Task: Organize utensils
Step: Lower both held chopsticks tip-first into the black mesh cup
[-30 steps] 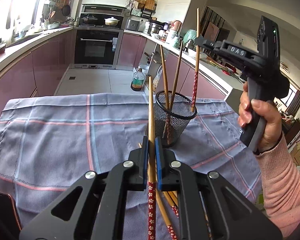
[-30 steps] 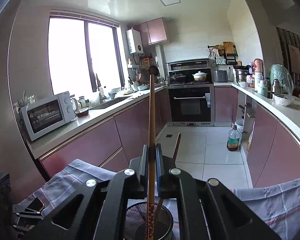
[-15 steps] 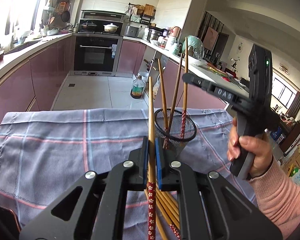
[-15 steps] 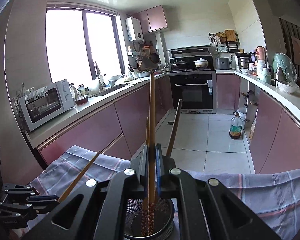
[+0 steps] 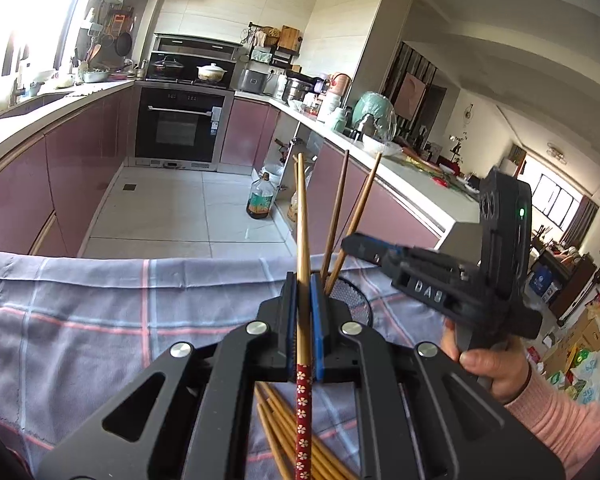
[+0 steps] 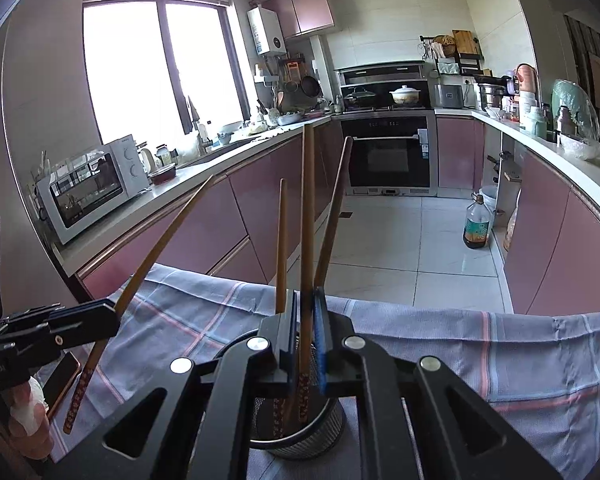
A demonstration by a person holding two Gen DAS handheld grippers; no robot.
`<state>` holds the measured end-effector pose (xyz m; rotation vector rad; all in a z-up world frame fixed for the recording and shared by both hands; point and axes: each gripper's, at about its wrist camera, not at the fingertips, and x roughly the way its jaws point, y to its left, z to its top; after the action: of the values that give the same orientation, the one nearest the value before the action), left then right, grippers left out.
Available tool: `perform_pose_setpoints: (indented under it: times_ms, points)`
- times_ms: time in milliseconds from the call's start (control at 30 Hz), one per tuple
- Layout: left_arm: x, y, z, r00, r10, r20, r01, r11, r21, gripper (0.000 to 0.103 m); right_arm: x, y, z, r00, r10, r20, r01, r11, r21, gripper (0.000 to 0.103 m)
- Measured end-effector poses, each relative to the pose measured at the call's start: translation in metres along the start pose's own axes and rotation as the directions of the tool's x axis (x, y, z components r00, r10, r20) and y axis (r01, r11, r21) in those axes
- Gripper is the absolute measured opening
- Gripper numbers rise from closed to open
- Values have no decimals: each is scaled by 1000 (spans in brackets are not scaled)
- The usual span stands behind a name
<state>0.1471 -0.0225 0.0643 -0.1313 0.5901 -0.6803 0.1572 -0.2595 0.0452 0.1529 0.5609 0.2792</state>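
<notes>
My left gripper (image 5: 303, 292) is shut on a wooden chopstick (image 5: 302, 232) with a red flowered end, held upright above the table; it also shows in the right wrist view (image 6: 112, 312). My right gripper (image 6: 305, 308) stands over the black mesh cup (image 6: 300, 436) with a chopstick (image 6: 307, 216) between its jaws, its red end down inside the cup; a small gap shows beside the blue pad. Two more chopsticks (image 6: 281, 240) stand in the cup (image 5: 350, 292). Several loose chopsticks (image 5: 276, 428) lie on the plaid cloth (image 5: 100, 312) under my left gripper.
A phone (image 6: 62, 380) lies on the cloth near my left hand. Kitchen counters, an oven (image 6: 388, 152) and a microwave (image 6: 92, 188) stand beyond the table. An oil bottle (image 6: 476, 220) stands on the floor.
My right gripper has lowered its chopstick into the mesh cup. My left gripper has lifted its chopstick and moved closer to the cup.
</notes>
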Motion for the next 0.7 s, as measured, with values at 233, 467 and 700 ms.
perform_pose_setpoints:
  times_ms: [233, 467, 700]
  points:
    - [16, -2, 22, 998, -35, 46, 37, 999, -38, 7, -11, -8, -3, 1000, 29, -8, -29, 999, 45, 23]
    - [42, -14, 40, 993, -68, 101, 73, 996, -44, 7, -31, -16, -12, 999, 46, 15, -47, 997, 63, 23]
    - [79, -16, 49, 990, -56, 126, 67, 994, -86, 7, -43, -18, -18, 998, 61, 28, -63, 996, 65, 23]
